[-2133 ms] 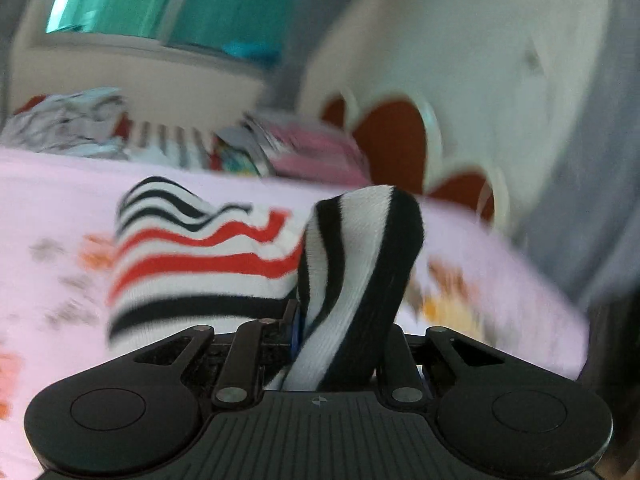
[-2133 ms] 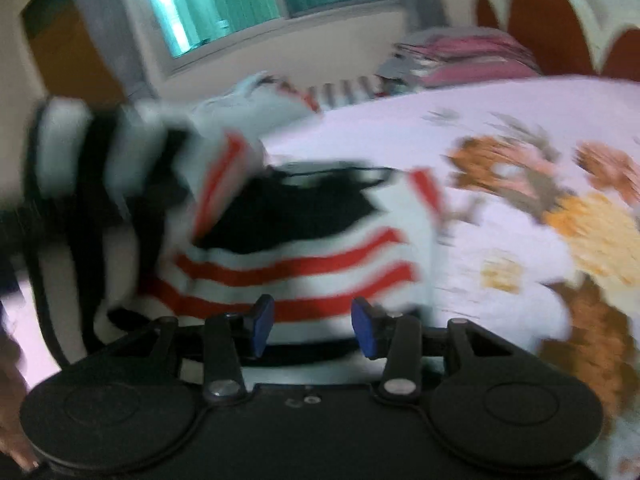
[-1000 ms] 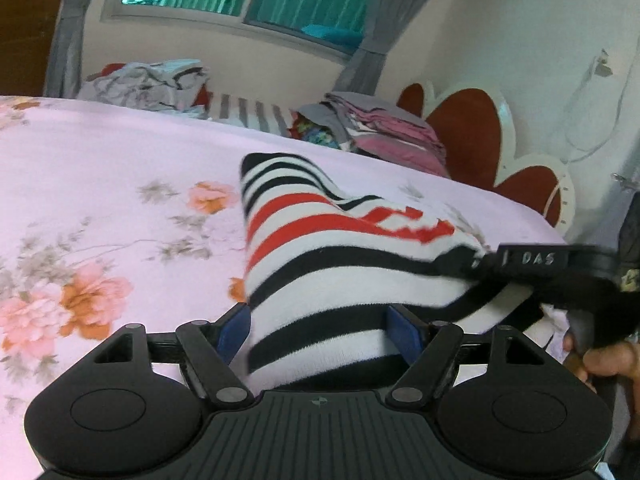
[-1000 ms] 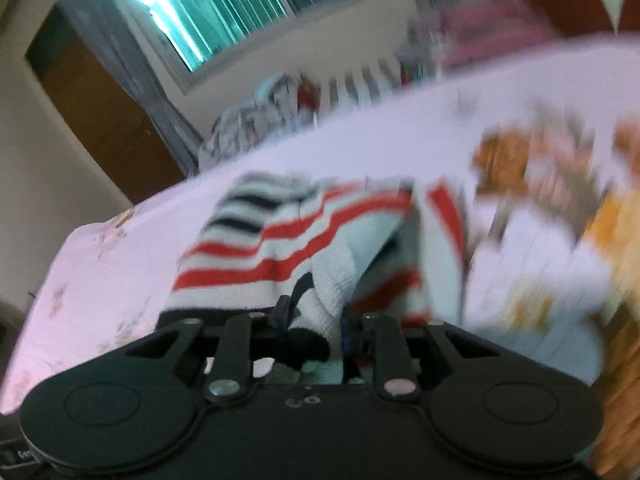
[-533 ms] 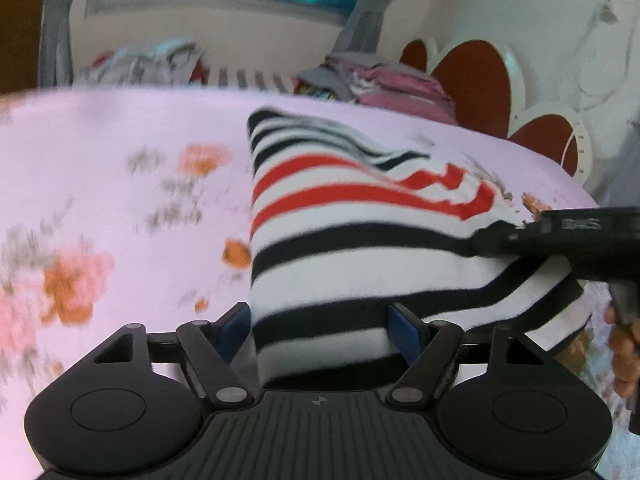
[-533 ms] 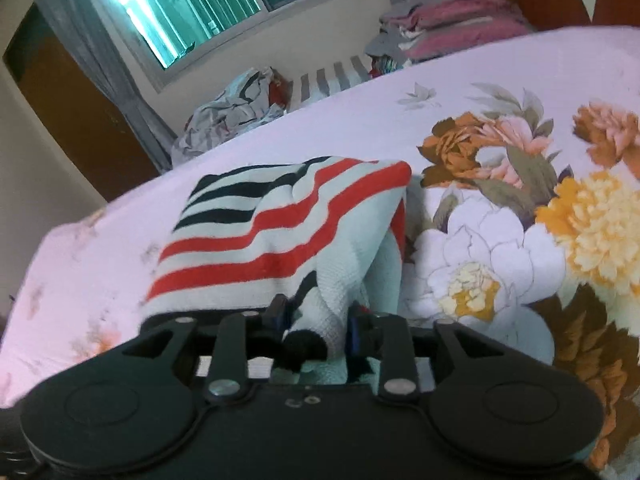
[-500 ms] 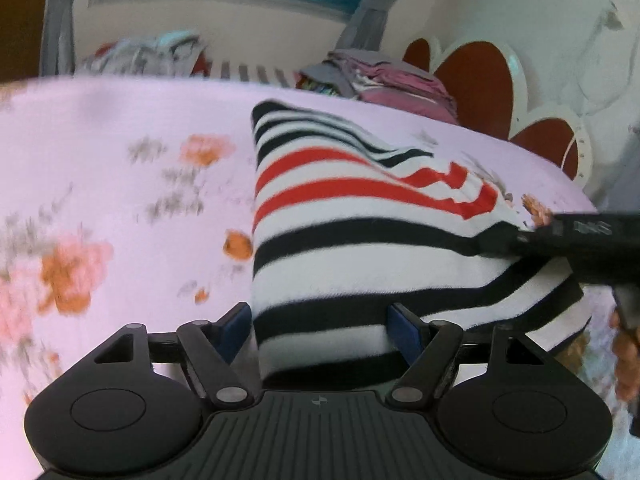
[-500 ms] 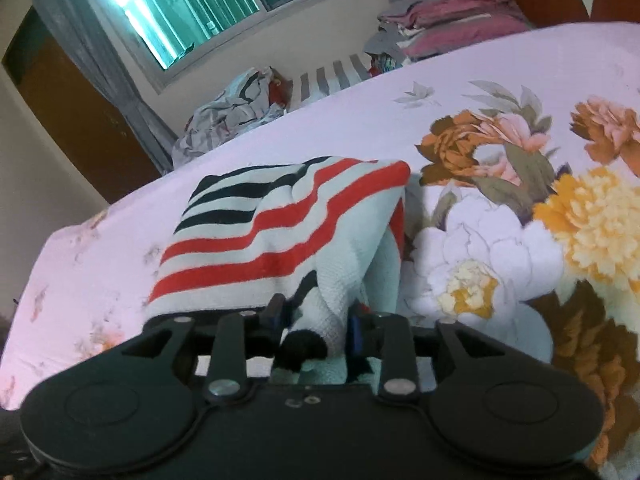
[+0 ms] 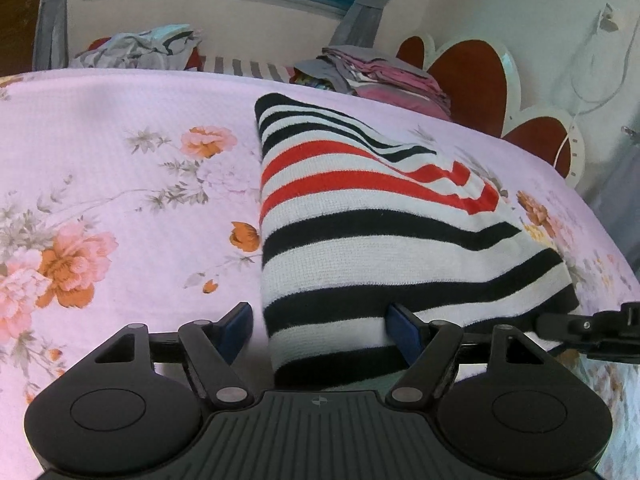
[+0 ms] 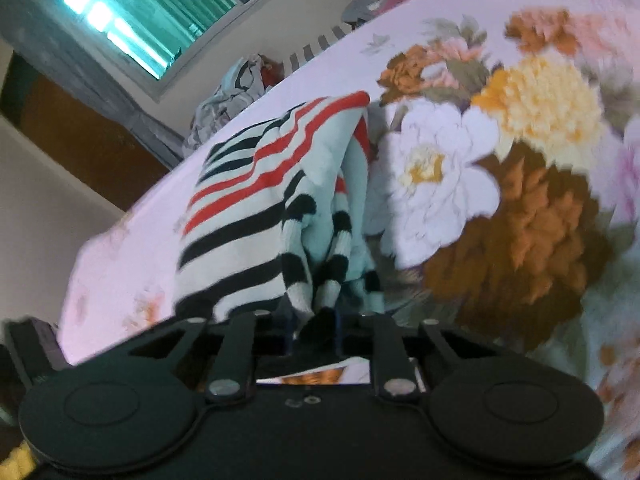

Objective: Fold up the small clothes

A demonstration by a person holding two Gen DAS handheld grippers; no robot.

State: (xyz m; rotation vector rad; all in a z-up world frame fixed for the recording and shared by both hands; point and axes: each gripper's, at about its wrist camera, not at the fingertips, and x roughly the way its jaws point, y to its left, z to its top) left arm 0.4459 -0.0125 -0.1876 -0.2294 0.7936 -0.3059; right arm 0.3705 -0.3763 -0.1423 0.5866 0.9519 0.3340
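A folded garment with white, black and red stripes (image 9: 360, 216) lies on the pink floral bedsheet (image 9: 120, 184). My left gripper (image 9: 320, 330) is open and straddles the garment's near left corner. Its left pad stands just off the fabric edge and its right pad rests against the cloth. In the right wrist view the same striped garment (image 10: 256, 184) shows its loose layered edge. My right gripper (image 10: 314, 332) has its jaws closing, with a dark bunch of that edge pinched between the pads. A black part of the right gripper (image 9: 588, 326) shows at the garment's near right corner.
A stack of folded pink and grey clothes (image 9: 380, 76) sits at the far side of the bed beside the red heart-shaped headboard (image 9: 468, 76). A crumpled heap of clothes (image 9: 148, 48) lies under the window. The bed's edge drops off at the right.
The right wrist view has rolled and shifted, and its jaws have narrowed on the bunched edge. In the left view the right gripper has slid down to the garment's near right corner.
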